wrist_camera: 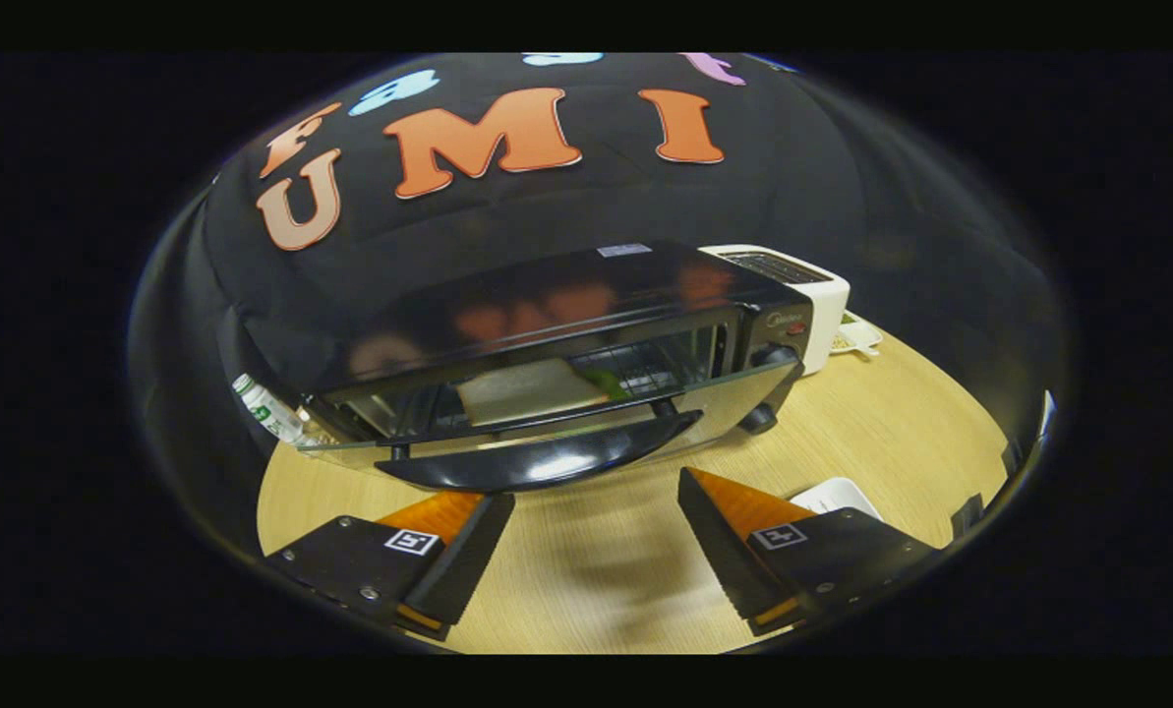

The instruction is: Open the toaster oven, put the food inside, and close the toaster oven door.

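1. Gripper (596, 492) wide open, nothing held; 2 fingers spread apart over bare table (596, 580), wood-grain top.
2. Toaster oven (566, 334) just ahead of the fingers, black body, glossy top reflecting the booth wall.
3. Oven door (547, 433) hangs part open, tilted toward the gripper, glass panel with dark curved handle (547, 462) along its front edge. Handle sits just beyond the fingertips, not touching either one.
4. Food (532, 390) inside the oven on the rack: flat pale slice, looks like bread, with a small green piece (606, 382) at its right end. Can't tell what the green piece is.
5. 2 knobs (773, 388) on the oven's right-hand control panel.
6. White toaster (802, 295) behind the oven's right end, touching or just beside it, can't tell which.
7. Small bottle (266, 408) with green label left of the oven, near the door's left corner.
8. White dish (837, 495) on the table, partly hidden behind the right finger.
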`<state>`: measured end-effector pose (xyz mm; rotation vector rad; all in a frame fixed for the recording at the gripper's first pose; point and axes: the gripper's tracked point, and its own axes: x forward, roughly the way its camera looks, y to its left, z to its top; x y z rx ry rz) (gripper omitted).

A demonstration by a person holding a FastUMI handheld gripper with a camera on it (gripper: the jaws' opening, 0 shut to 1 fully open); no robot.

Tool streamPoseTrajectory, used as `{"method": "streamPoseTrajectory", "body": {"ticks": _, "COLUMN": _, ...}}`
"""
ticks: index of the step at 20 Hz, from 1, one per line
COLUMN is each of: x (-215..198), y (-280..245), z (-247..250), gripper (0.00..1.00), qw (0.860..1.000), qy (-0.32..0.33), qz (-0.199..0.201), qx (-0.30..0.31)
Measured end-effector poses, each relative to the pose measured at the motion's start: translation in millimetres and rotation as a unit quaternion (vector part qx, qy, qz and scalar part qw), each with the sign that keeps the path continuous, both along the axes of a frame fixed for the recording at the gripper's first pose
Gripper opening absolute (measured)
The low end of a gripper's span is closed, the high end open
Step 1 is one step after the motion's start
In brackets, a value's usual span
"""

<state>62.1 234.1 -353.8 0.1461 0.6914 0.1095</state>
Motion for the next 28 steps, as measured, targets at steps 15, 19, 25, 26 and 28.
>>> {"method": "streamPoseTrajectory", "body": {"ticks": 15, "x": 30.1, "y": -59.9, "z": 99.2, "gripper": 0.99, "qw": 0.996, "qy": -0.083, "qz": 0.012, "qx": -0.031}}
{"method": "streamPoseTrajectory", "body": {"ticks": 19, "x": 55.6, "y": -87.0, "z": 174.1, "gripper": 0.99, "qw": 0.987, "qy": -0.152, "qz": 0.019, "qx": -0.044}}
{"method": "streamPoseTrajectory", "body": {"ticks": 25, "x": 65.4, "y": -119.1, "z": 290.6, "gripper": 0.99, "qw": 0.969, "qy": -0.241, "qz": 0.031, "qx": -0.034}}
{"method": "streamPoseTrajectory", "body": {"ticks": 26, "x": 64.8, "y": -126.2, "z": 308.7, "gripper": 0.99, "qw": 0.965, "qy": -0.256, "qz": 0.031, "qx": -0.039}}
{"method": "streamPoseTrajectory", "body": {"ticks": 28, "x": 55.4, "y": -147.7, "z": 342.2, "gripper": 0.99, "qw": 0.956, "qy": -0.288, "qz": 0.027, "qx": -0.048}}
